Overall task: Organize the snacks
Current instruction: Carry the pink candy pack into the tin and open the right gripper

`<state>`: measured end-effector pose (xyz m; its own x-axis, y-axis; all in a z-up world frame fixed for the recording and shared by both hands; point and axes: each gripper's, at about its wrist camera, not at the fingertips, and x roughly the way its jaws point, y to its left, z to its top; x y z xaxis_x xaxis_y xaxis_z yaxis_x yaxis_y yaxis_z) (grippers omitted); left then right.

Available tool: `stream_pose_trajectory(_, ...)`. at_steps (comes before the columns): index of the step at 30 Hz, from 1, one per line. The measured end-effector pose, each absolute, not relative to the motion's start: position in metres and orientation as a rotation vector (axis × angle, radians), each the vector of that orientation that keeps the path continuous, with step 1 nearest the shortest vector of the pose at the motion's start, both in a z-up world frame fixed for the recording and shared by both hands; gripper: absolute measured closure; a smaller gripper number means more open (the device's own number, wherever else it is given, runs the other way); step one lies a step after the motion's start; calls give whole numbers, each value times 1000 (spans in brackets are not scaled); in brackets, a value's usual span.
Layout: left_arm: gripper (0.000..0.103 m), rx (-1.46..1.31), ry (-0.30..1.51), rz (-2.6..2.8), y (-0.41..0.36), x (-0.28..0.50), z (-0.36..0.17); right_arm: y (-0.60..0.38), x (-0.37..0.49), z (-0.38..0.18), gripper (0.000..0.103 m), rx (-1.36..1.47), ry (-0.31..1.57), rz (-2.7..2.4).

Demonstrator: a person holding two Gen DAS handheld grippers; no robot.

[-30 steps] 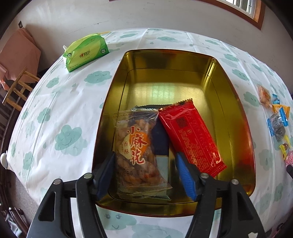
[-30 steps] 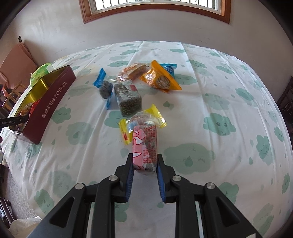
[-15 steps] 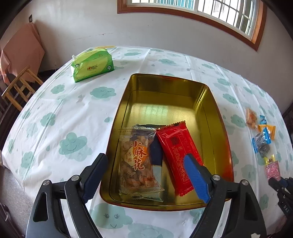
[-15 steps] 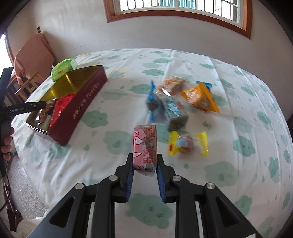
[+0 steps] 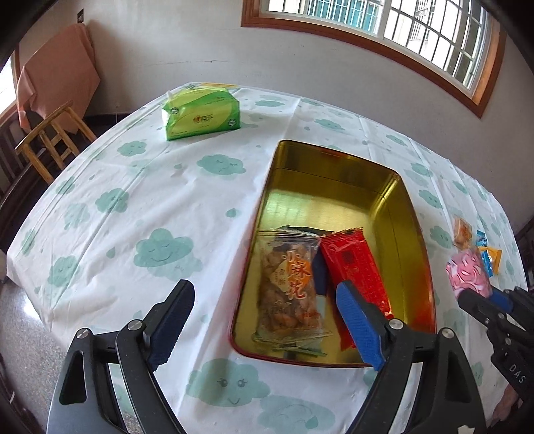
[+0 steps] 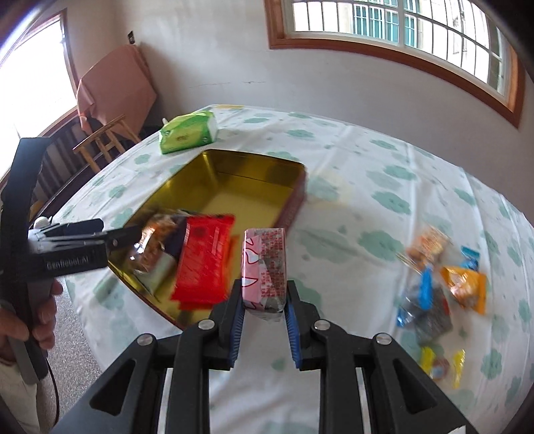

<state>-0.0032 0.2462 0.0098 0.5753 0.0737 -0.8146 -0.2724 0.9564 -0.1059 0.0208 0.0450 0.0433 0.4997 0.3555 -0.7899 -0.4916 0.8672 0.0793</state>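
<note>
My right gripper pinches the pink snack packet upright, beside the gold tin's near corner; the tin lies ahead-left. My left gripper hangs spread, empty.

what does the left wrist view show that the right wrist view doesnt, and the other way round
Only the left wrist view shows the open left gripper from behind, nothing between its fingers; they have just been opening.

Only the right wrist view shows the person's hand on the left gripper's handle, the yellow-wrapped candy near the table edge, and the right gripper shut on the pink snack pack up close.

Both share the gold tin, holding the twist snack bag and the red packet, the green tissue pack, the cloud tablecloth and the window.
</note>
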Motion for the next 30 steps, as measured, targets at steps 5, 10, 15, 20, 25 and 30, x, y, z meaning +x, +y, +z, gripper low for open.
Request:
stream_pose_trajectory(5, 18, -234, 926, 246, 259, -9, 13, 82, 29, 41, 80, -209, 915, 563)
stream_pose_trajectory(10, 18, -229, 931, 292, 270, -11, 11, 108, 33, 32, 80, -255, 930, 585)
stream_pose_trajectory(15, 18, -238, 938, 305, 278, -12, 8, 126, 43, 20, 80, -306, 944, 565)
stream_pose_trajectory(20, 18, -236, 950, 313, 282, -12, 3, 133, 49, 9, 80, -318, 964, 541)
stream_pose_trajectory(25, 18, -240, 958, 320, 284, -13, 1, 134, 48, -2, 80, -318, 990, 541)
stream_pose_trajectory(30, 18, -245, 964, 324, 285, -14, 0, 134, 44, -6, 80, -310, 999, 550)
